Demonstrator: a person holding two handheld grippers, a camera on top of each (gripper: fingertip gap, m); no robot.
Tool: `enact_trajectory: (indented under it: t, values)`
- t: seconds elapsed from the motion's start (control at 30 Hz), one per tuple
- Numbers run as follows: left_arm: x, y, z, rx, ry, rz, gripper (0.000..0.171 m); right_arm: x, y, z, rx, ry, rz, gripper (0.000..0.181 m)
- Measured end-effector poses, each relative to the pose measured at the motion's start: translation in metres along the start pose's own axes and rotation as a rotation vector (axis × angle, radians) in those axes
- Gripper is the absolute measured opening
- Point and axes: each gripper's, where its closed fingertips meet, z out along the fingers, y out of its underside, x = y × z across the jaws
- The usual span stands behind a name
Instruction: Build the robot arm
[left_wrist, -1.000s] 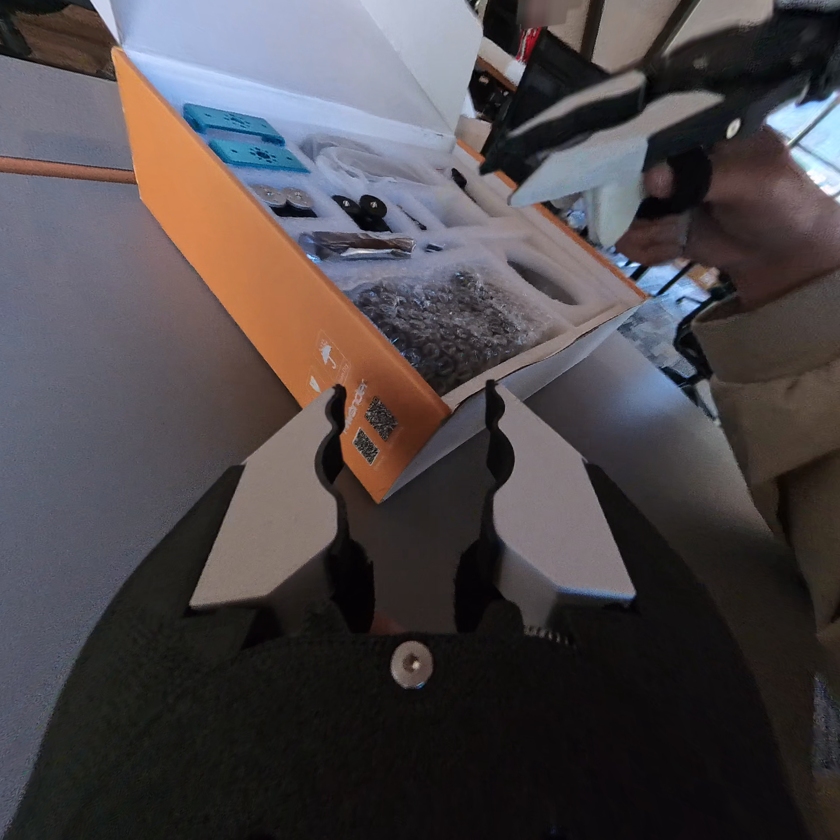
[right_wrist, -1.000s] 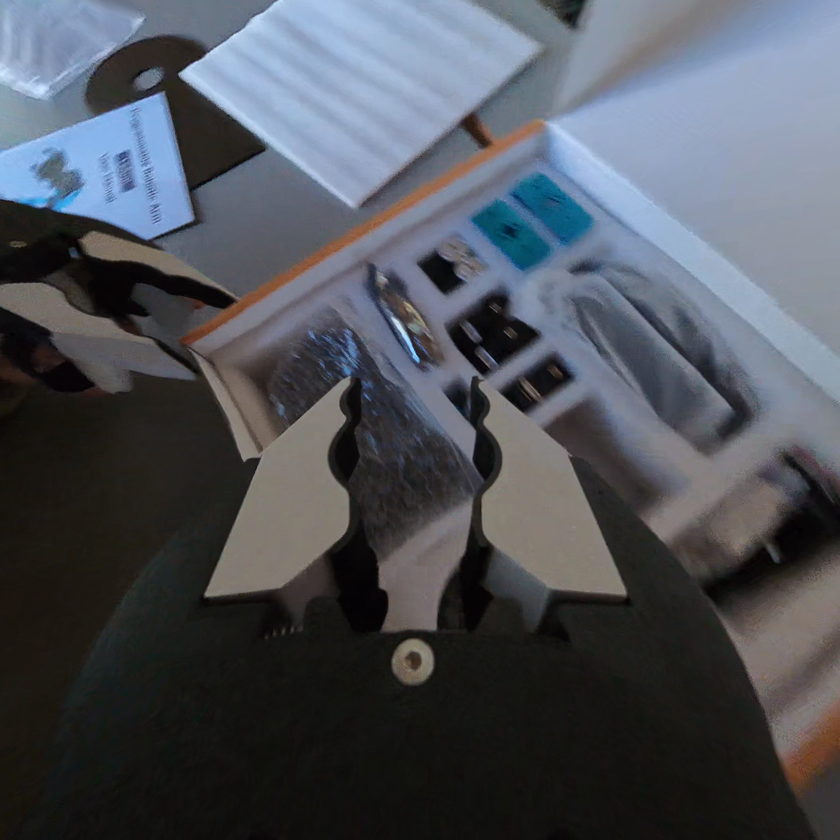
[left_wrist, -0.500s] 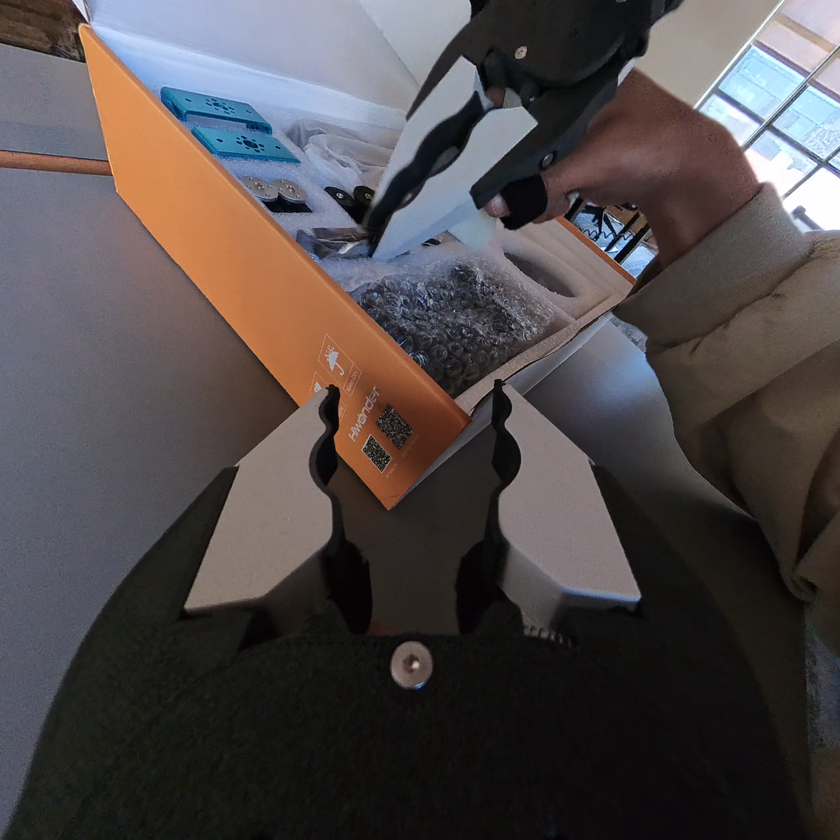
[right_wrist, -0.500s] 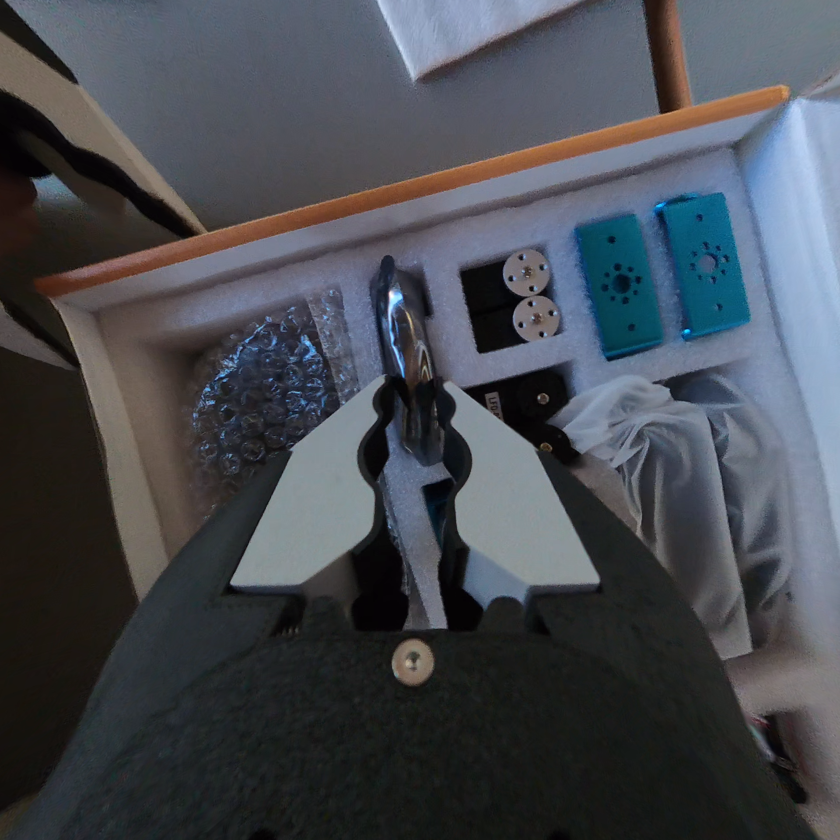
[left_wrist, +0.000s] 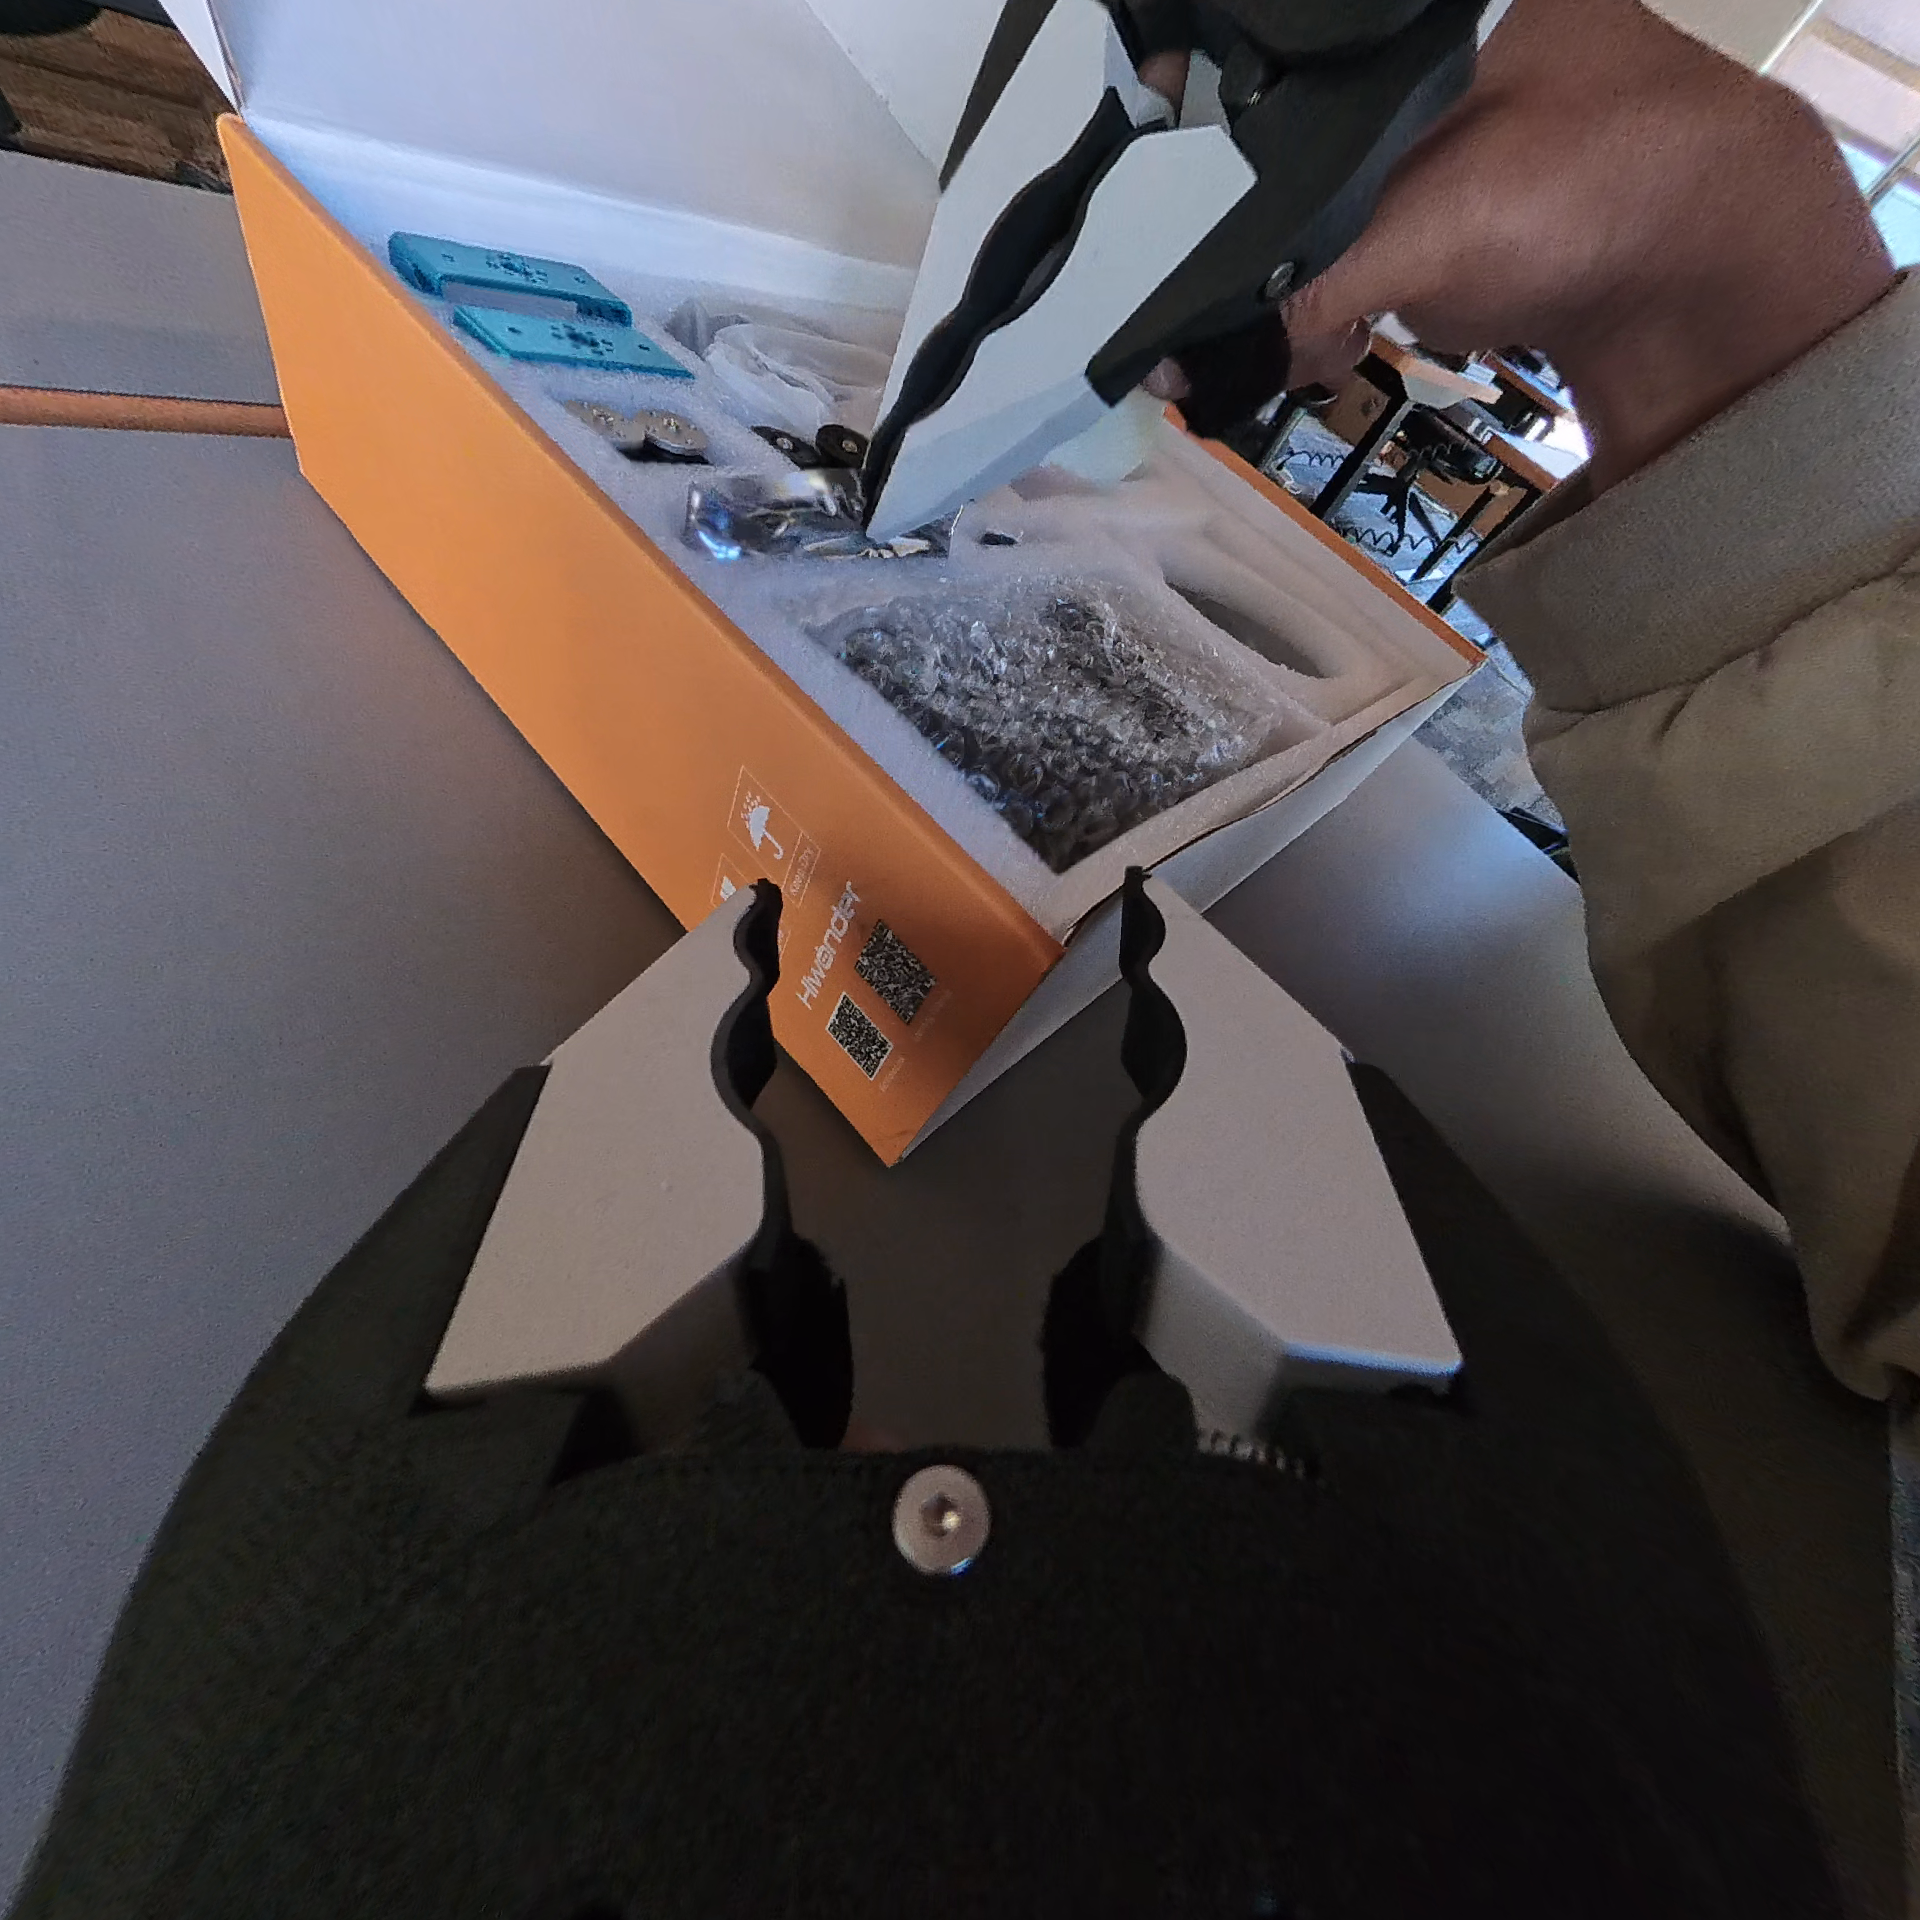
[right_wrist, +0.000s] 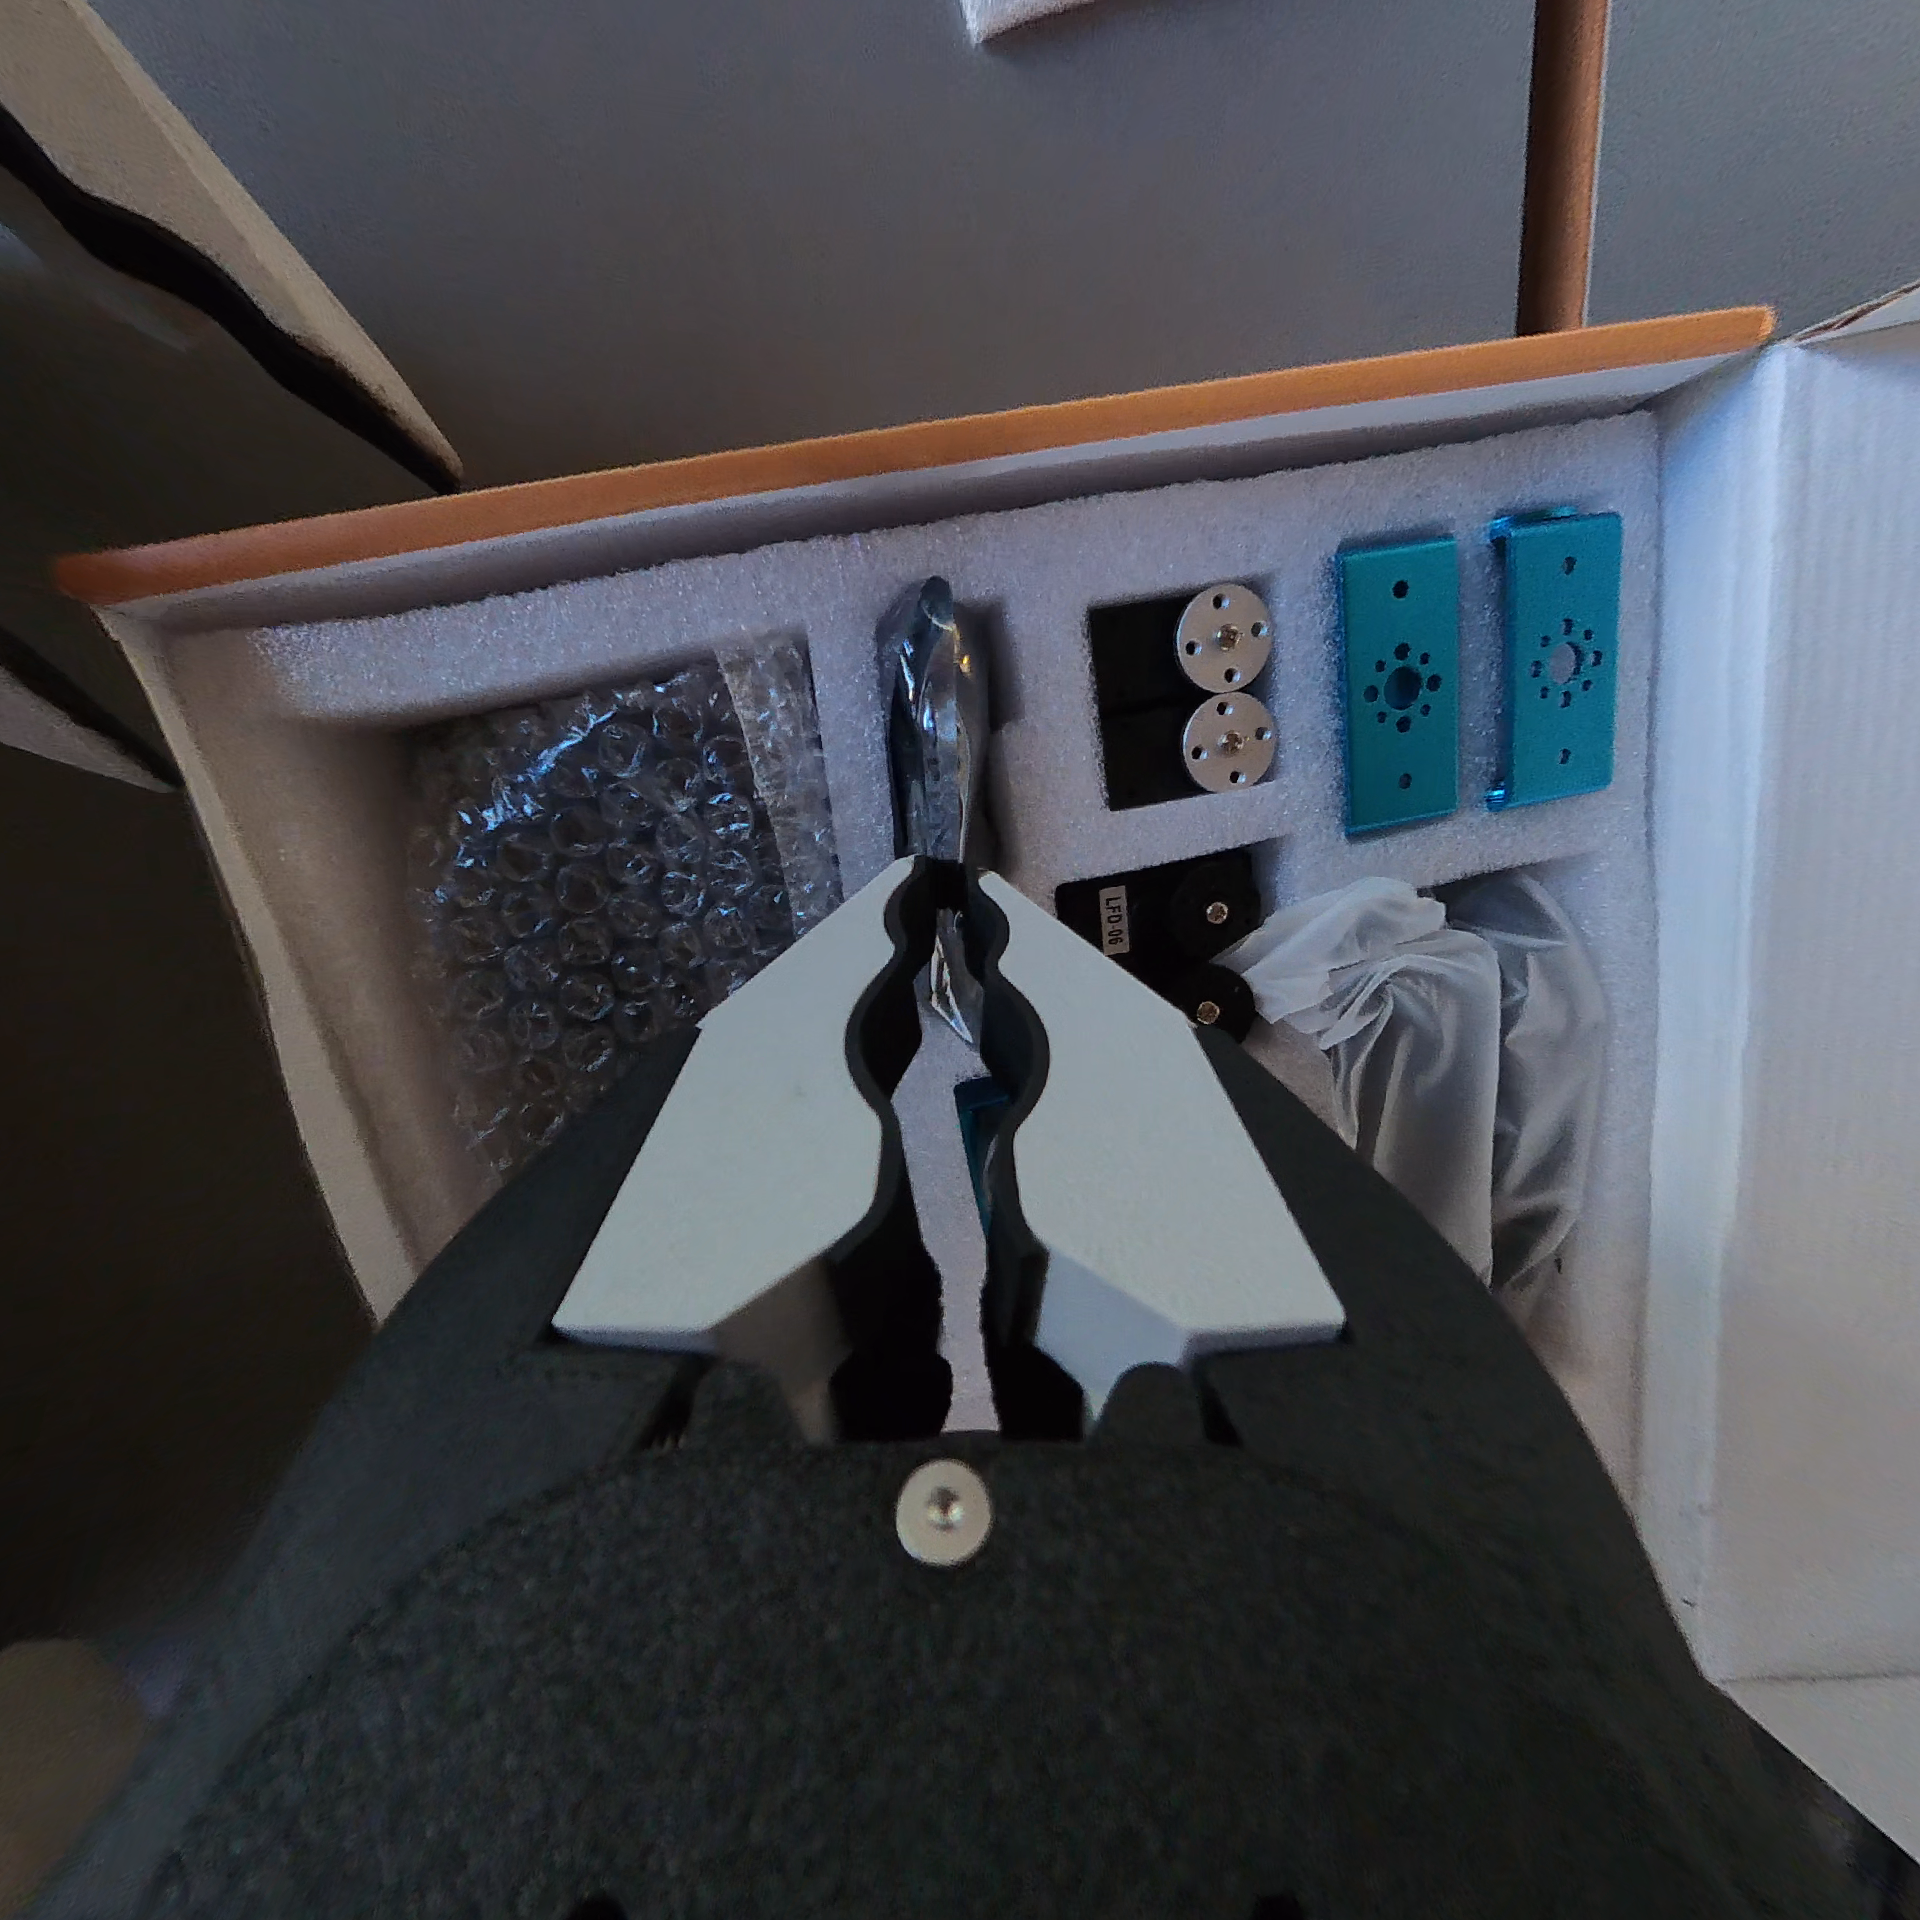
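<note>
From the left wrist view, the left tongs (left_wrist: 945, 904) hang spread wide with nothing between them, just above the near corner of an orange box (left_wrist: 582, 665) that sits open on the grey counter (left_wrist: 208, 831). Inside the box a white foam insert holds a bubble-wrapped bundle (left_wrist: 1049, 707) at the near end, two teal plates (left_wrist: 540, 301) at the far end, and a shiny clear packet (left_wrist: 769, 514) in a narrow slot between them. The right tongs (left_wrist: 878, 520) come down from above, held by a hand (left_wrist: 1600, 208) in a beige sleeve (left_wrist: 1745, 727), with their tips nipped on that packet.

From the right wrist view, the right tongs (right_wrist: 948, 883) are nearly pressed together, pinching the near end of the shiny clear packet (right_wrist: 935, 727), which lies lengthwise in its foam slot. To its left is the bubble-wrapped bundle (right_wrist: 603, 894). To its right are two black units with round silver discs (right_wrist: 1226, 686), then the two teal plates (right_wrist: 1481, 670) side by side. Below those lie small black parts (right_wrist: 1184, 925) and a crumpled white bag (right_wrist: 1455, 1029). The orange box (right_wrist: 935, 436) shows its far rim, with the counter (right_wrist: 935, 187) beyond, and a finger of the left tongs (right_wrist: 208, 312) shows at the top left.
</note>
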Motion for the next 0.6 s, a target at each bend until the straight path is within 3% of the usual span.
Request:
enact_trajectory:
  t: [0.37,0.6]
  values:
    - [0.002,0.002,0.002,-0.003,0.030,-0.040,0.065,0.009,0.001,-0.030,0.111,0.027,0.030,0.003]
    - [0.013,-0.004,0.003,0.018,0.011,0.095,0.057,0.006,0.005,-0.027,0.162,-0.016,0.073,0.003]
